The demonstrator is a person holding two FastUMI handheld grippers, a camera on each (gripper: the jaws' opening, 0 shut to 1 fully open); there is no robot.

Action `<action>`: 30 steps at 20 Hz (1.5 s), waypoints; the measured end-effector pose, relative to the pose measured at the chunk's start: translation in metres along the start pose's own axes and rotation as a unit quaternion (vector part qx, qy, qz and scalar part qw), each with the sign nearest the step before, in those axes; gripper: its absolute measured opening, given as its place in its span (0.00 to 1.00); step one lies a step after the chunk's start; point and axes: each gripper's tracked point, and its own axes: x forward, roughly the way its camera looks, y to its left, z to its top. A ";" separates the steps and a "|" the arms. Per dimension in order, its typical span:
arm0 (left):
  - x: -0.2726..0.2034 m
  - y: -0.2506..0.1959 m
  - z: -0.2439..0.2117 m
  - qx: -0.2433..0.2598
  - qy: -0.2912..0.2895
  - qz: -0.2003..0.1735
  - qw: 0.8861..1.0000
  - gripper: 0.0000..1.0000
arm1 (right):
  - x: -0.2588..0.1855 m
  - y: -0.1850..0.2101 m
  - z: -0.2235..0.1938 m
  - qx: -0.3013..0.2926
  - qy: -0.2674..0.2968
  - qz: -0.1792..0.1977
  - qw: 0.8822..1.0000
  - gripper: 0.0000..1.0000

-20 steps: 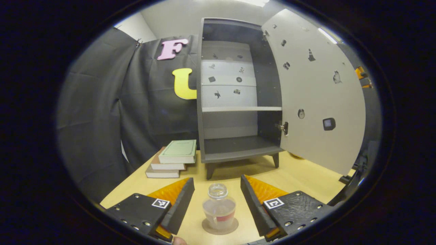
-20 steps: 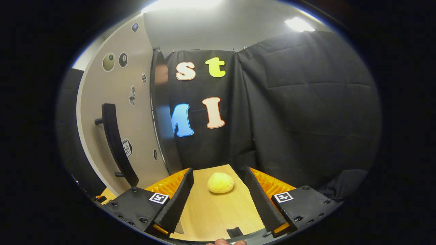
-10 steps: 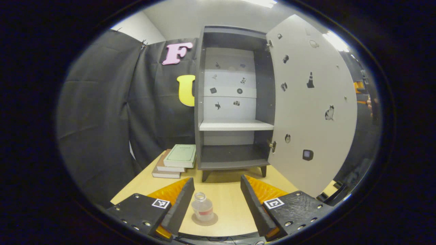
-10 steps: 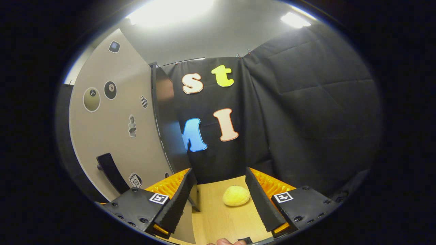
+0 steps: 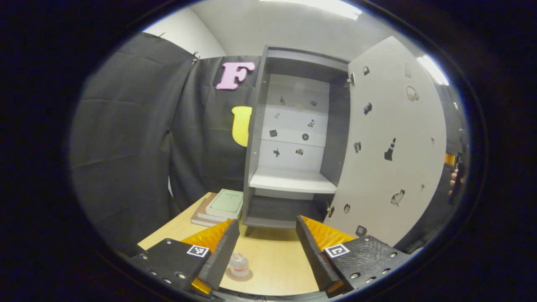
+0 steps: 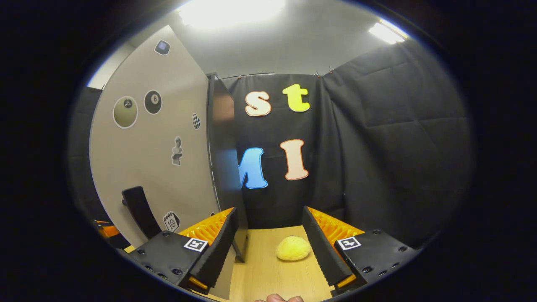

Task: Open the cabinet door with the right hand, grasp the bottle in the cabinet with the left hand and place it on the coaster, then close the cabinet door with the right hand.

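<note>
1. Bottle [image 5: 239,265] upright on the round coaster [image 5: 240,274], low in the left gripper view, just inside the left finger and partly hidden behind it; clear body, open neck, a red band near its base.
2. Left gripper [image 5: 267,247] spread wide, nothing between the fingers, no contact with the bottle.
3. Beyond the fingertips, on the light wooden table [image 5: 272,264]: dark cabinet [image 5: 289,138] standing open, small stickers on its pale back panel, one pale shelf [image 5: 291,182] across the middle, lower compartment dark and bare.
4. Cabinet door [image 5: 394,142] swung out ahead and to the right of the right finger, pale inner face dotted with stickers, hinges along its left edge.
5. Ahead and left of the left finger: stack of books [image 5: 220,206], green cover on top, just beside the cabinet's foot.
6. Far right edge of the same view: part of a hand [image 5: 453,181] past the door's outer edge, too small to tell more.
7. Right gripper [image 6: 268,247] likewise parted wide, gripping nothing.
8. Between its fingers, nearer the right one: yellow rounded lump [image 6: 293,248] lying on the table, touching neither finger.
9. Left of the left finger in the right gripper view: the door's outer face with a dark bar handle [image 6: 140,212] low down, apart from the finger; door edge-on just above the left fingertip.
</note>
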 end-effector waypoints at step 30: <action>0.068 0.116 0.079 0.005 0.006 -0.045 0.999 0.82 | -0.022 0.113 -0.014 0.018 0.018 -0.025 0.999 0.95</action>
